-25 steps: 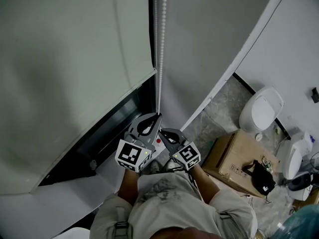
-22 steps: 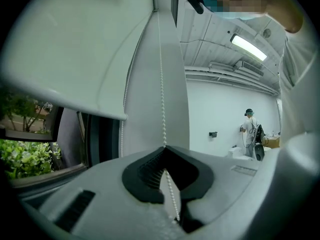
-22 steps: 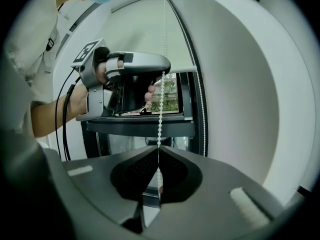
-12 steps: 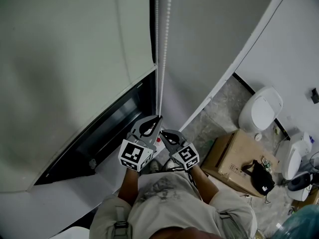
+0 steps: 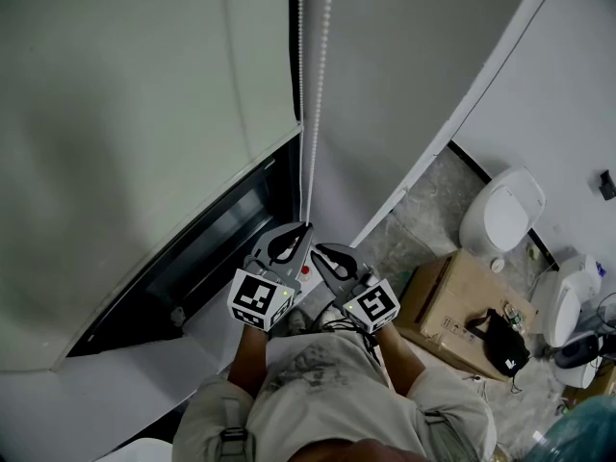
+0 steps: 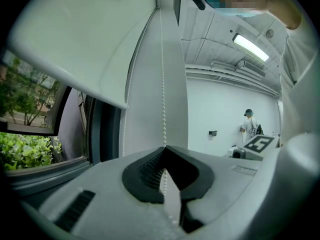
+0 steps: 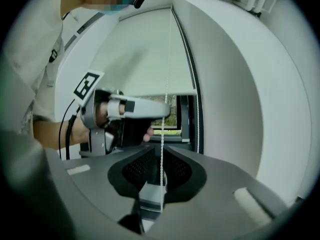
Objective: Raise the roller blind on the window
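Two tools at white bead chain (image 6: 162,84): left tool (image 6: 164,149) clamps it; right tool (image 7: 160,151), ribbed black pads (image 7: 137,170) parted around it.

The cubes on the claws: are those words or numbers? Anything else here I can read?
No readable text anywhere.
On the left claw, the cube: black-and-white square pattern, no letters.
On the right claw, its cube: same pattern style.
On the cardboard box: any print too small to read.
On the bead cord: nothing.
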The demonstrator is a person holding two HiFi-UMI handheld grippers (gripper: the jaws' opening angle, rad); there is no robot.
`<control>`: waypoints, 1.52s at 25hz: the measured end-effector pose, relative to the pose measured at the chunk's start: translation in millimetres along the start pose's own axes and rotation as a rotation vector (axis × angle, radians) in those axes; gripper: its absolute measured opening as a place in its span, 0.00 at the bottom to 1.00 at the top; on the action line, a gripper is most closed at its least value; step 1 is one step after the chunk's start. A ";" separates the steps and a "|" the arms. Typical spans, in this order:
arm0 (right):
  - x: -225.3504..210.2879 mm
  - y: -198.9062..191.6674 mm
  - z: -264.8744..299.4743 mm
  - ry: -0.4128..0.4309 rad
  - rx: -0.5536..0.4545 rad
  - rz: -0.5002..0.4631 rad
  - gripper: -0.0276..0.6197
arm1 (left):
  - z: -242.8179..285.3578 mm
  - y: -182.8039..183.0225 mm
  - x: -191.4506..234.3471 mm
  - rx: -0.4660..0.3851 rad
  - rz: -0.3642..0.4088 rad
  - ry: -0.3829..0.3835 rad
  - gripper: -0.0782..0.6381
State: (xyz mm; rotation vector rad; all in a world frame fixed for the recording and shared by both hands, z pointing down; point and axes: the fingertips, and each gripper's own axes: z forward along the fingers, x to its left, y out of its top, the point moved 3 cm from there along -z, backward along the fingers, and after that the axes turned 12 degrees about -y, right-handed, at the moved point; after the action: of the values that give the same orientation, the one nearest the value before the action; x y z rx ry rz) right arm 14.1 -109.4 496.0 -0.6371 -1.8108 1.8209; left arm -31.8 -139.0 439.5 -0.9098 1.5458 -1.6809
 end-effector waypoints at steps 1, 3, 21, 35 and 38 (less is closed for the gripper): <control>-1.8 11.1 -2.0 -0.003 -0.020 0.009 0.14 | -0.3 -0.2 0.4 0.001 0.000 0.001 0.12; -6.2 32.9 -5.3 -0.006 -0.045 0.029 0.14 | -0.5 -1.2 1.4 0.001 0.000 0.002 0.12; -18.9 208.9 26.3 0.067 -0.317 -0.003 0.18 | 0.7 -3.4 -7.7 -0.007 -0.004 -0.025 0.12; -17.4 227.1 37.2 0.061 -0.288 -0.002 0.07 | -0.6 -6.6 -9.4 0.002 -0.008 -0.030 0.12; -17.5 215.3 38.2 0.051 -0.255 -0.016 0.07 | 0.3 -18.5 -10.5 0.025 -0.022 -0.030 0.12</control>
State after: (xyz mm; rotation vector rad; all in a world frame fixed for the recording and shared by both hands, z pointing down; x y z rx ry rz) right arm -0.5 -149.8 280.9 -0.7519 -2.0247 1.5614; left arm -26.3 -129.0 457.4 -0.9379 1.4969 -1.6910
